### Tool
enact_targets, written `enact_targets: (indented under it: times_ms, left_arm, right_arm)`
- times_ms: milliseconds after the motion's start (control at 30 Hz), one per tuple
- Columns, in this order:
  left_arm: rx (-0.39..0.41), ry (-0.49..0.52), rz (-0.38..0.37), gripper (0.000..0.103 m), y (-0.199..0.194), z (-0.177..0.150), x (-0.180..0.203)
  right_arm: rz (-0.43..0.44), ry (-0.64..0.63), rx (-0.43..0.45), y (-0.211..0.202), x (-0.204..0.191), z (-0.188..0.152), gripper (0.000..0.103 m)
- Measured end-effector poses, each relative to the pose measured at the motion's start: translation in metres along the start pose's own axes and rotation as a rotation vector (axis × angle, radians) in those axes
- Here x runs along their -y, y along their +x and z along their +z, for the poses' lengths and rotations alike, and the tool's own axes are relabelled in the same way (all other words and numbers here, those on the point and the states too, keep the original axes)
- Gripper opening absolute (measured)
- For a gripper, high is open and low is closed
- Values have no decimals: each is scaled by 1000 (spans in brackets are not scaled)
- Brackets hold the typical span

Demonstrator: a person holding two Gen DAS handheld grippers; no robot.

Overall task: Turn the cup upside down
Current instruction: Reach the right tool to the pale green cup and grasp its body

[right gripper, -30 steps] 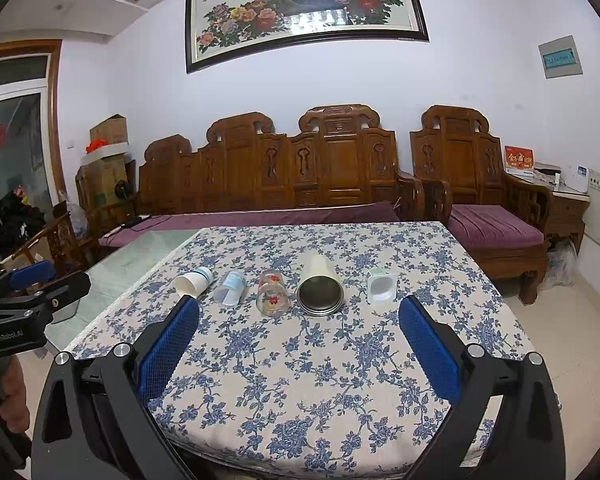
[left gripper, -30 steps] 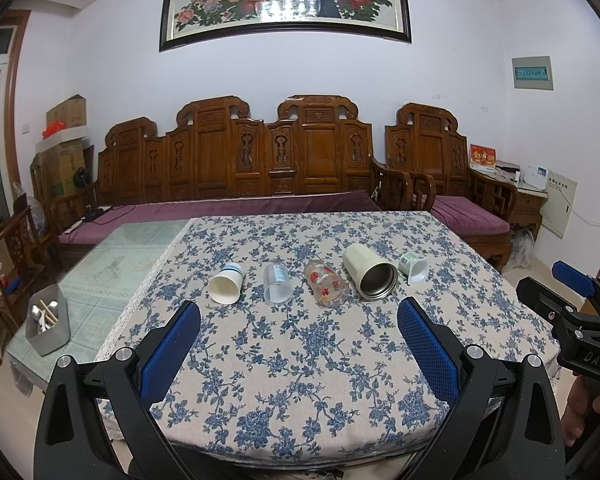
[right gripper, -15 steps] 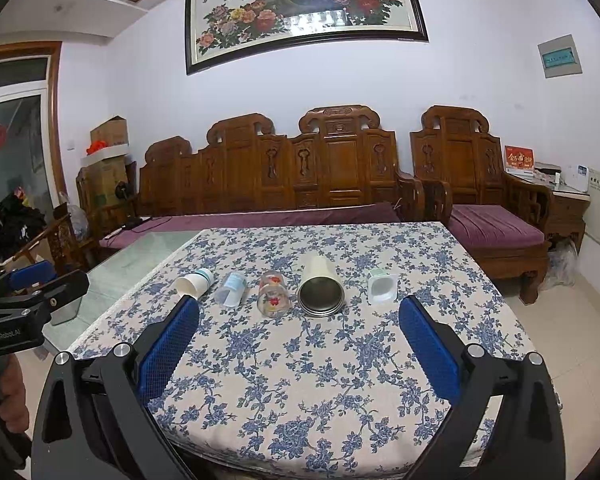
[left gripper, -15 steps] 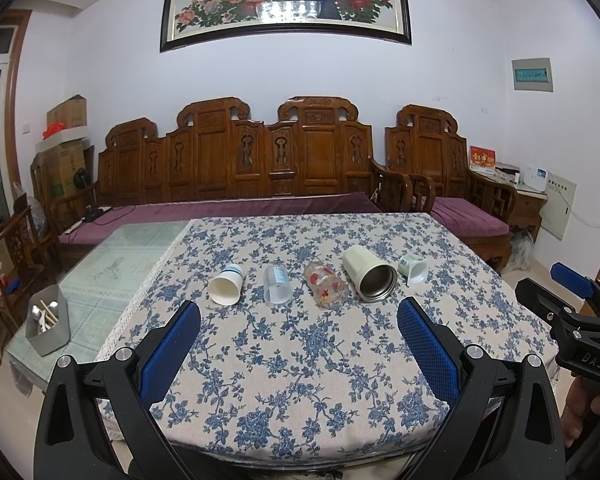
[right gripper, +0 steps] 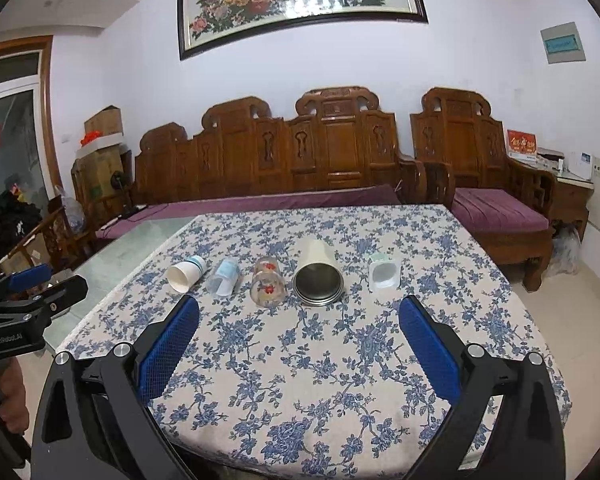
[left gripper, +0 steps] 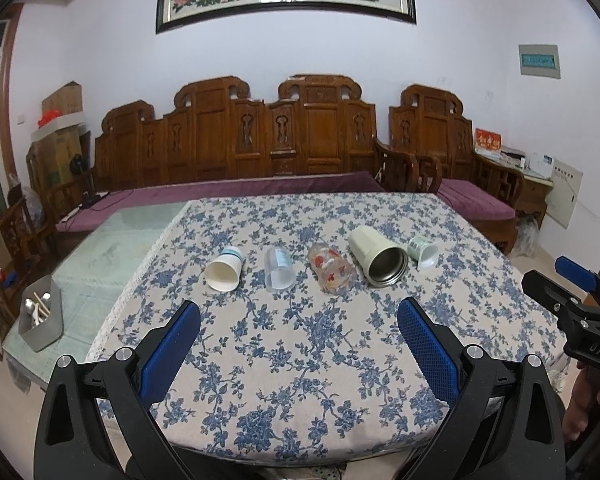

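Several cups lie on their sides in a row on the floral tablecloth [left gripper: 300, 344]: a white paper cup [left gripper: 224, 270] [right gripper: 185, 273], a clear plastic cup [left gripper: 279, 269] [right gripper: 224, 276], a glass with red flowers [left gripper: 330, 267] [right gripper: 267, 281], a cream metal tumbler [left gripper: 378, 257] [right gripper: 318, 271] and a small pale green cup [left gripper: 422, 251] [right gripper: 383, 273]. My left gripper [left gripper: 298, 330] is open and empty, short of the row. My right gripper [right gripper: 298, 330] is open and empty, also short of the row. Each gripper shows at the edge of the other's view.
A carved wooden sofa [left gripper: 260, 148] with purple cushions stands behind the table. A grey metal box [left gripper: 41, 319] with utensils sits on the bare glass part of the table at left. A wooden armchair [right gripper: 496, 184] stands at right.
Both grippers have drifted slightly toward the table. The cups have not moved.
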State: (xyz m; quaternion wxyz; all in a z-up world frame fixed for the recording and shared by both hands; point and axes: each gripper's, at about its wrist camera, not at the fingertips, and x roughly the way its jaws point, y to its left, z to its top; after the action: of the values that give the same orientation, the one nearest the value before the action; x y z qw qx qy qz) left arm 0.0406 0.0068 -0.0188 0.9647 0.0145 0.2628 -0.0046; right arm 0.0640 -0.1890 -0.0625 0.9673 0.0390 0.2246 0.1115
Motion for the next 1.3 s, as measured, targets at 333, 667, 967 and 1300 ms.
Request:
enact_targets:
  times_ms: [333,667,967,1300]
  left_arm:
    - [-143,40,-50,95,76,14,-9]
    - [-251,68,-113,95,159,13,-13]
    - [-331,73,-160,95,217,-5,-12]
    - [-368,41,-182,95,237,-19,-14]
  right_arm:
    - [26,-47,-140,100,12,29,101]
    - [29,-170,-345,235,25,54,100]
    - [16,-198,-527,349,31,61,96]
    - [82,-145,-827,441,35,51,94]
